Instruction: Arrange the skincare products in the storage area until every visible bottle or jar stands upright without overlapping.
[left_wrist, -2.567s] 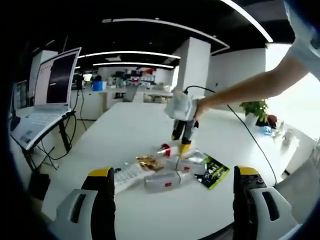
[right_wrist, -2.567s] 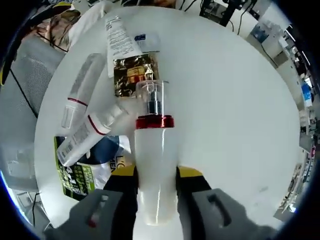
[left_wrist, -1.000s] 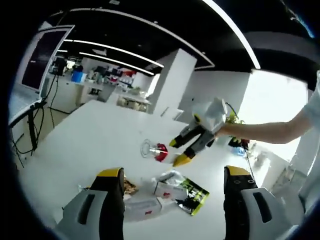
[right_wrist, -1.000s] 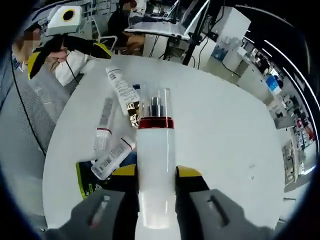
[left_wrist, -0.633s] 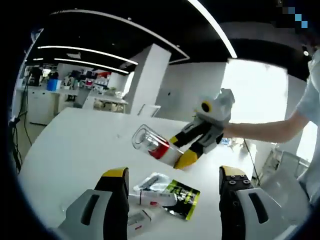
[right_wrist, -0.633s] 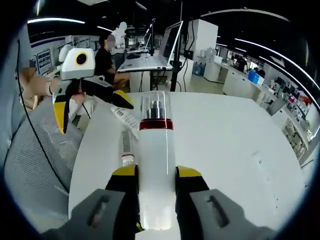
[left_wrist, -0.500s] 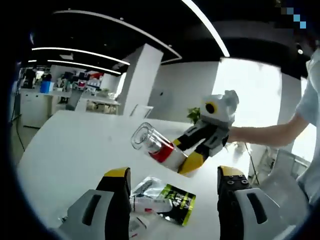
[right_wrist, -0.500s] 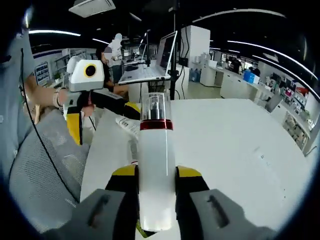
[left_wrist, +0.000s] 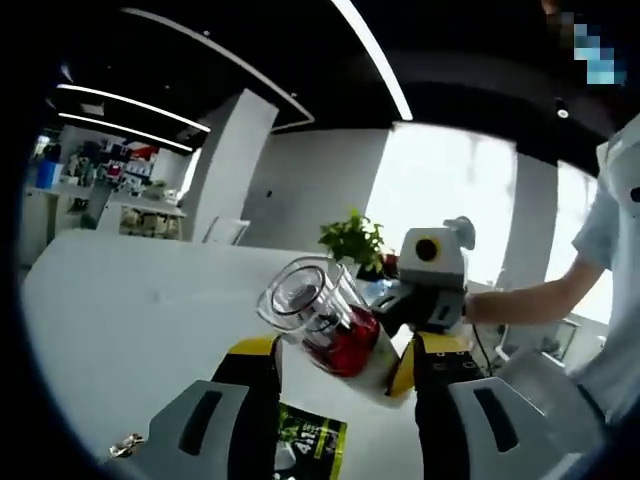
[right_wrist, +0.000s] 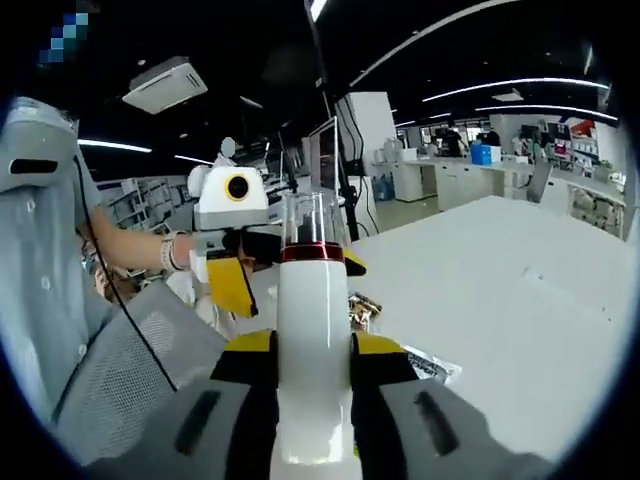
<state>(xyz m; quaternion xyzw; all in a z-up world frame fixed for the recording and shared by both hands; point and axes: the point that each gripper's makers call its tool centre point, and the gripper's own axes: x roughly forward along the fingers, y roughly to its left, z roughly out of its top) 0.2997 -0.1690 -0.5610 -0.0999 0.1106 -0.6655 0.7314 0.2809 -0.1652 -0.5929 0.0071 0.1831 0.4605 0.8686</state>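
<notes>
The bottle, white with a red collar and clear cap, is clamped in the right tool, lifted off the white table. The left tool stands open just before it, jaws flanking the cap. A green sachet lies on the table below.

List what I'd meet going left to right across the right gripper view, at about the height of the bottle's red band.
Person's shirt → person's hand → left gripper, its open jaws either side of the bottle's cap → white bottle with the red band, shut in the right gripper → white table.
</notes>
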